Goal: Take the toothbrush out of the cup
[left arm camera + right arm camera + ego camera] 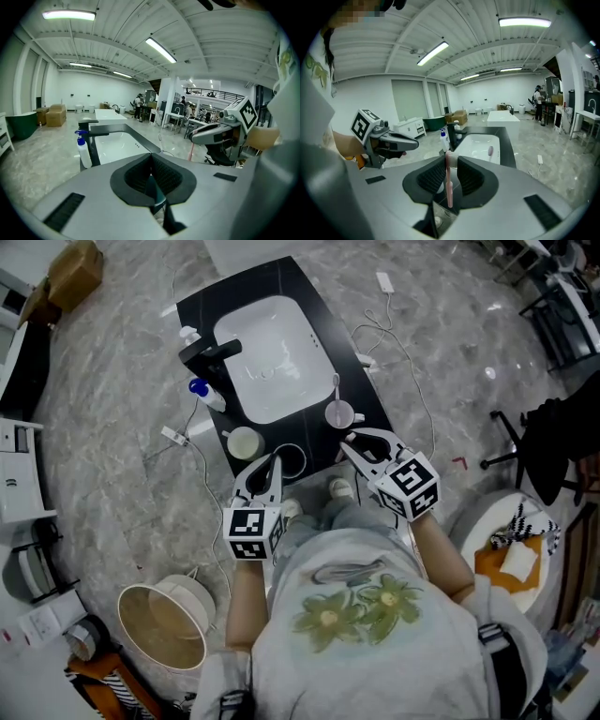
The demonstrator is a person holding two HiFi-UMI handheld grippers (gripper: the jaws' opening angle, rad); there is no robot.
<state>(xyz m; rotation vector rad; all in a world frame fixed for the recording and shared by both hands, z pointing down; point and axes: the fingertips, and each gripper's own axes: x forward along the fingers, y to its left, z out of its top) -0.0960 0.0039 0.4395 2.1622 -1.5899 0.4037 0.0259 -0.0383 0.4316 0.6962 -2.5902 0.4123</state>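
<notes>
Pinching pink toothbrush [449, 188] upright between right tongs [450, 165] | left tongs [151, 180] pressed together, empty

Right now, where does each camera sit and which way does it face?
Head view: on the person's head, looking steeply down at the sink; shirt, left tongs, right tongs show.
Left gripper view: on left tongs, facing the sink; right tongs show.
Right gripper view: on right tongs, facing the sink past its held toothbrush; left tongs show.
Shared by all: sink, blue-capped bottle.
</notes>
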